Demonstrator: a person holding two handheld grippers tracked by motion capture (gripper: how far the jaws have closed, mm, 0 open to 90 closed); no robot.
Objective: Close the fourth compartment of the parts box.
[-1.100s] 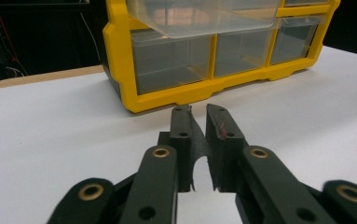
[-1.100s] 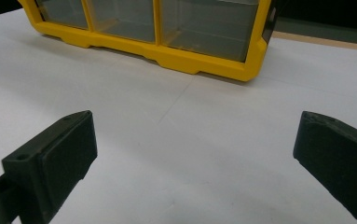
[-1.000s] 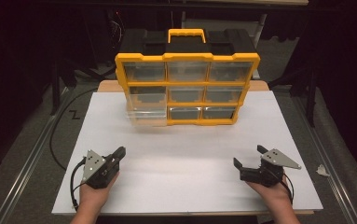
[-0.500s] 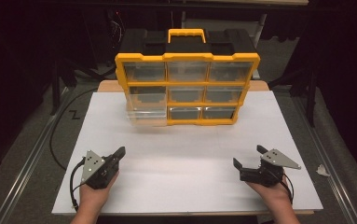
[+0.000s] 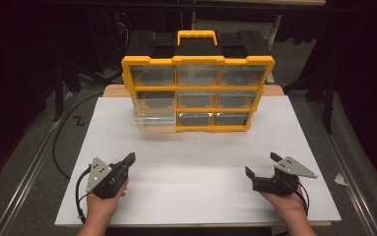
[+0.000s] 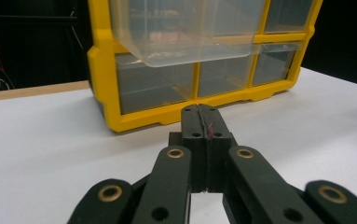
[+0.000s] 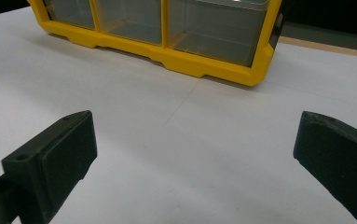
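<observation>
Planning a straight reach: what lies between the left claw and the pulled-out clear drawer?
Nothing: bare white table top separates the shut left claw from the clear drawer, as the high view and left gripper view show.

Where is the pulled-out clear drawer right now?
In the high view, the clear drawer juts from the yellow organizer's left column, middle row, above the white board.

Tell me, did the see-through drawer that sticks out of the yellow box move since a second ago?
No. The clear drawer sticks out just as far from the yellow organizer, with its front edge at the same spot on the white tabletop.
</observation>
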